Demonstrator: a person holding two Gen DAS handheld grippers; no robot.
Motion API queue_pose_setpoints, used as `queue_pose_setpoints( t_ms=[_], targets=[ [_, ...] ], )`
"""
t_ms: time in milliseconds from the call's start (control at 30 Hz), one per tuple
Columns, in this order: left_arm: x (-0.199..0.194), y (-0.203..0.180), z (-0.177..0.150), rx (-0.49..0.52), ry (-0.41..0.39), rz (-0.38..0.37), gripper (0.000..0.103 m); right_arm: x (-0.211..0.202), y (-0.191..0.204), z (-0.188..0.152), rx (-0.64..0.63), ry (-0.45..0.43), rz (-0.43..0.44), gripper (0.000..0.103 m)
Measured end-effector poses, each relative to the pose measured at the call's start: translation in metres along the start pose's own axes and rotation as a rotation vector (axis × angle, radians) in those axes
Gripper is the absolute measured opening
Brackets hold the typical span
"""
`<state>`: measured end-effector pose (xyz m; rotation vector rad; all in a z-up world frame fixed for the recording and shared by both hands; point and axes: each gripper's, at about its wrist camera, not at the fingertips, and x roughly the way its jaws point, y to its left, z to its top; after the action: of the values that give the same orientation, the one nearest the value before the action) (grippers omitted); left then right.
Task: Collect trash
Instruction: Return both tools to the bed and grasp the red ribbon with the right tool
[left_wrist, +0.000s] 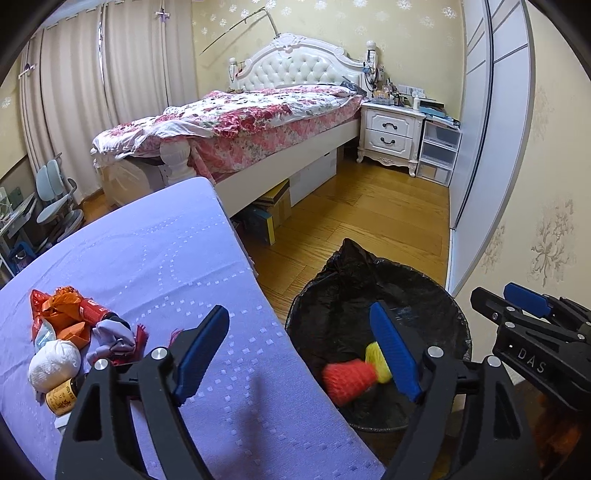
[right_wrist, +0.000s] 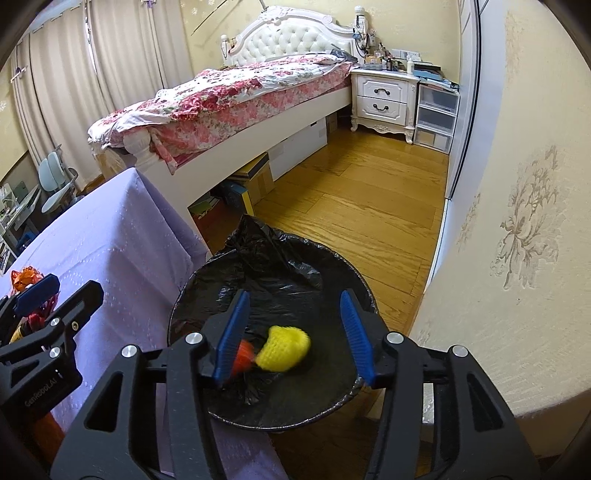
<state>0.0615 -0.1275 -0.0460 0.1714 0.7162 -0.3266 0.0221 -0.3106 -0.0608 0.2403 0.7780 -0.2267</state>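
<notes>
"DAS" on right claw (left_wrist: 532, 306), "GenROBOT.AI" on left claw (left_wrist: 299, 354); both wide open, empty. Blurred orange net (left_wrist: 347, 380) in bin (left_wrist: 458, 321).

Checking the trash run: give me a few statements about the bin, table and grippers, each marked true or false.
1. The bin has a black liner. True.
2. A yellow net and a red net are in the bin. True.
3. The right gripper grips the yellow net. False: its jaws are open and hold nothing.
4. The table has no trash left. False: a pile remains.
5. The left gripper is shut. False: it is open.
</notes>
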Motion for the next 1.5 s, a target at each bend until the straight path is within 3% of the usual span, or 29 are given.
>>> queue_pose_setpoints(
  t_ms=[567,1233,1500],
  targets=[
    [-0.029,0.045,-0.01,-0.056,-0.012,0.069,0.081,-0.023,0.024,-0.001,-0.026,-0.02,0.048,0.064],
    [-0.077,0.165,-0.065,-0.234,0.026,0.289,0.081,-0.045,0.147,-0.038,-0.257,0.047,0.254,0.064],
    [-0.08,0.197,-0.081,-0.291,0.066,0.34,0.081,-0.048,0.201,-0.054,-0.363,0.082,0.314,0.065]
  ],
)
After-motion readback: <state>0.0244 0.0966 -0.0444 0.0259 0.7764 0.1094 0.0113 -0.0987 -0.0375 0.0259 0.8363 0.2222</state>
